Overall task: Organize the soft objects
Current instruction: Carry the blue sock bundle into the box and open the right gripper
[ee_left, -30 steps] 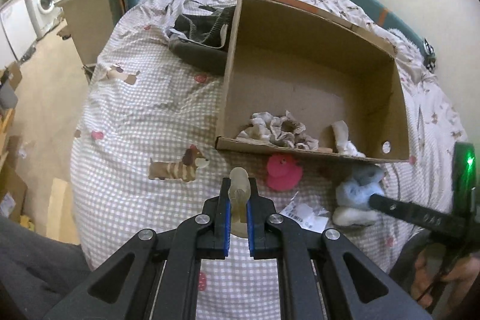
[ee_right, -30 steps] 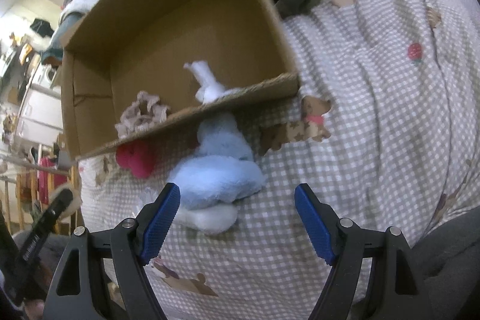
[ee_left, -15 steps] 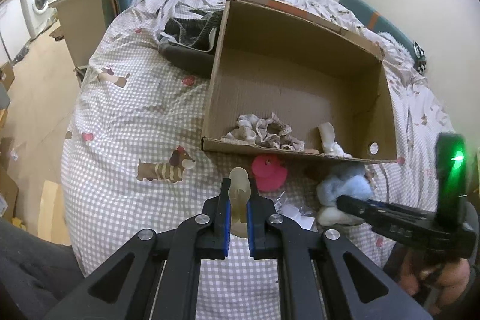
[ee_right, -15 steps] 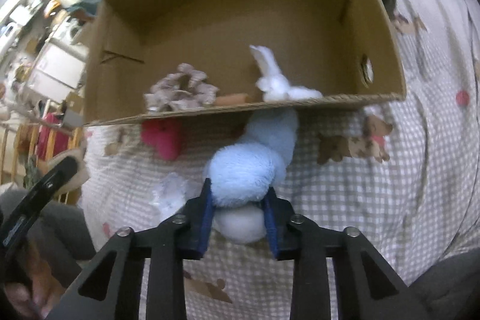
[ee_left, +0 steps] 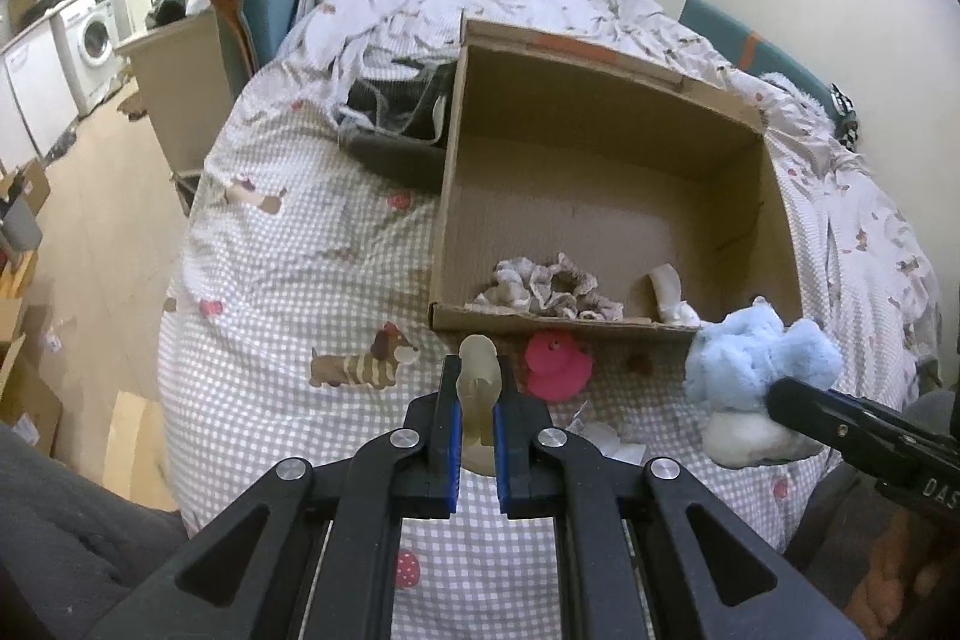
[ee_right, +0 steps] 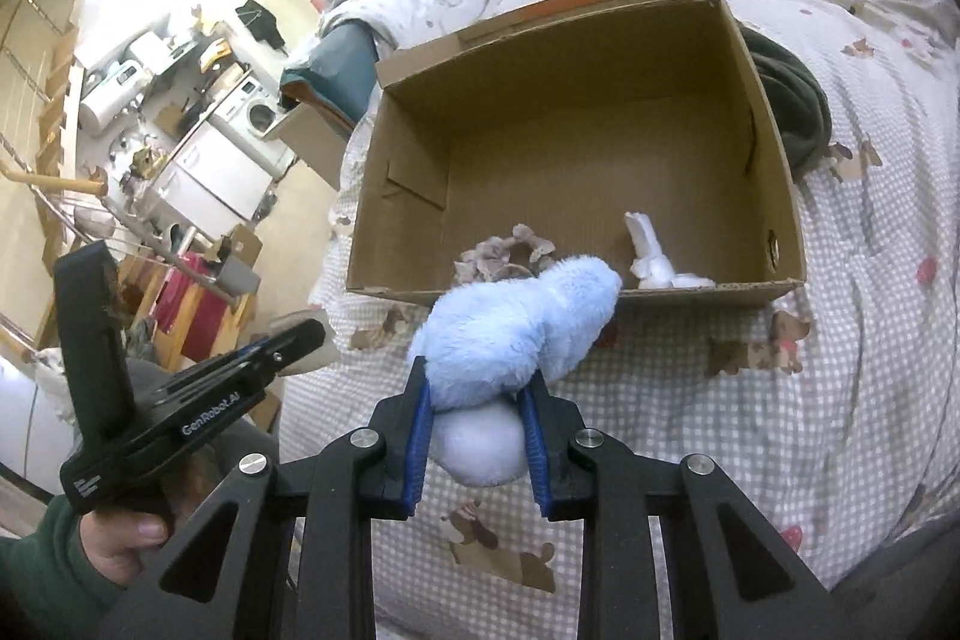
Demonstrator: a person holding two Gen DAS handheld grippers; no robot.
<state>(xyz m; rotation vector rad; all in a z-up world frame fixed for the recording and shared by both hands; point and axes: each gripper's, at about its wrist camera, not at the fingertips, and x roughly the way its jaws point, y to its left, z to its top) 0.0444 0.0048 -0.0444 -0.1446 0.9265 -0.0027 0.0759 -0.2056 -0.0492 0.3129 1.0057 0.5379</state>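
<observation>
My right gripper (ee_right: 477, 400) is shut on a blue and white plush toy (ee_right: 516, 334) and holds it in the air just before the near wall of the open cardboard box (ee_right: 576, 289). The plush also shows in the left wrist view (ee_left: 759, 370). My left gripper (ee_left: 477, 400) is shut on a small cream soft toy (ee_left: 478, 376), held above the bed in front of the box (ee_left: 540, 322). Inside the box lie a beige scrunchie (ee_left: 546, 283) and a white toy (ee_left: 669, 292). A pink duck toy (ee_left: 555, 364) lies on the bed by the box.
The box sits on a bed with a grey checked cover (ee_left: 288, 280). A dark garment (ee_left: 396, 130) lies left of the box. White paper scraps (ee_left: 606, 436) lie near the pink duck. Floor and a washing machine (ee_left: 90, 40) are far left.
My right gripper closed on the blue plush and lifted it off the bed toward the box. My left gripper kept its hold on the cream toy and rose slightly.
</observation>
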